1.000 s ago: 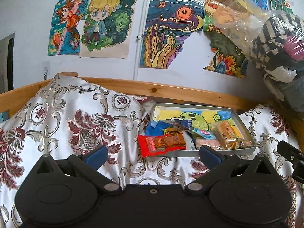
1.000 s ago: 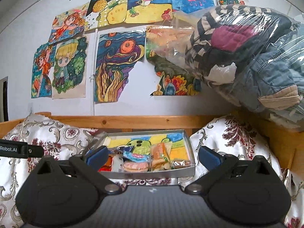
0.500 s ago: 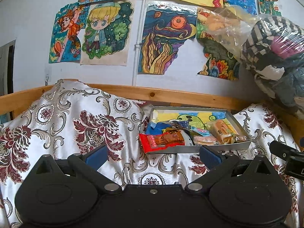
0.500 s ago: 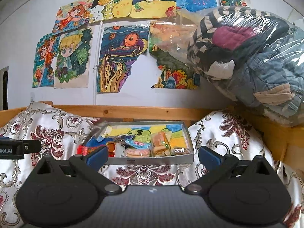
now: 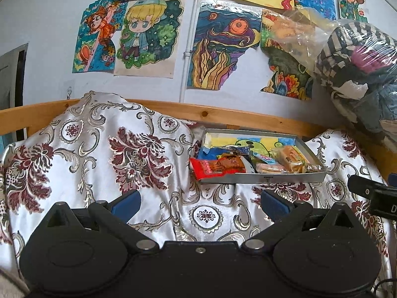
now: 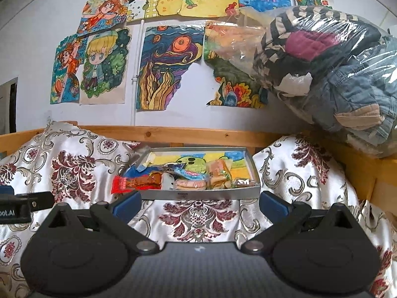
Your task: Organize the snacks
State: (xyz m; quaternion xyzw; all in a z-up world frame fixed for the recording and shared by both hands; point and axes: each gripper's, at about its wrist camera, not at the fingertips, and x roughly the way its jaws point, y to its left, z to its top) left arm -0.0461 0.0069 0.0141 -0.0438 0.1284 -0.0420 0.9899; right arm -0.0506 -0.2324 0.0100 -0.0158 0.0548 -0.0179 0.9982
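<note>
A grey metal tray (image 5: 263,179) (image 6: 198,194) with a cartoon picture on its floor rests on the patterned cloth and holds several wrapped snacks. A red packet (image 5: 215,167) (image 6: 134,183) hangs over its left front corner. Beside it lie a pink-filled biscuit pack (image 5: 269,167) (image 6: 189,185) and an orange cake pack (image 5: 291,158) (image 6: 218,172). My left gripper (image 5: 199,203) is open, short of the tray's front edge, nothing between its fingers. My right gripper (image 6: 199,202) is open too, just in front of the tray, also holding nothing.
White cloth with dark red flowers (image 5: 111,154) covers the bed, bunched high at the left. A wooden rail (image 6: 193,134) runs behind the tray. A clear bag of clothes (image 6: 335,62) bulges at the right. Drawings (image 5: 223,47) hang on the wall.
Both grippers have drawn back from the tray and tipped upward, so the tray looks smaller and sits farther off. Both stayed open. The snacks have not moved.
</note>
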